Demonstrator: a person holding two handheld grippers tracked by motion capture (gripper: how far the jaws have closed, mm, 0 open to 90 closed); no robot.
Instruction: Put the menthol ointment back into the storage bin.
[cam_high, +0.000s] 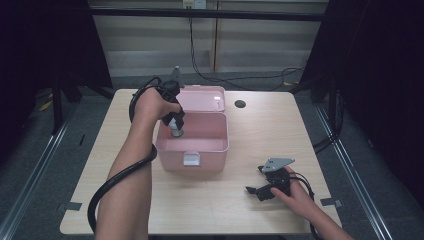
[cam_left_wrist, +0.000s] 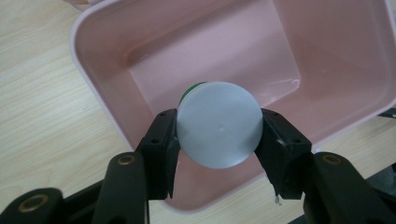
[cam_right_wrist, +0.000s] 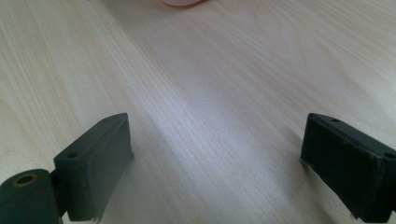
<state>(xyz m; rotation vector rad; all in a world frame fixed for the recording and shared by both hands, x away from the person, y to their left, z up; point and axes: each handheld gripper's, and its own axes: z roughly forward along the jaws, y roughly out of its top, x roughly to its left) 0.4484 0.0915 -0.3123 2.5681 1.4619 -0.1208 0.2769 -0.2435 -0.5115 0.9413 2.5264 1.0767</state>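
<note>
A round grey-capped container is clamped between the jaws of the left gripper and held over the open pink box, inside its rim (a green edge shows behind the cap). The placing step appears to be in hand; next, the container should be lowered to the box floor and the jaws let go. The near wall lies close under the jaws, while open room remains toward the far side. The right gripper rests on the table, jaws spread wide and empty.
</note>
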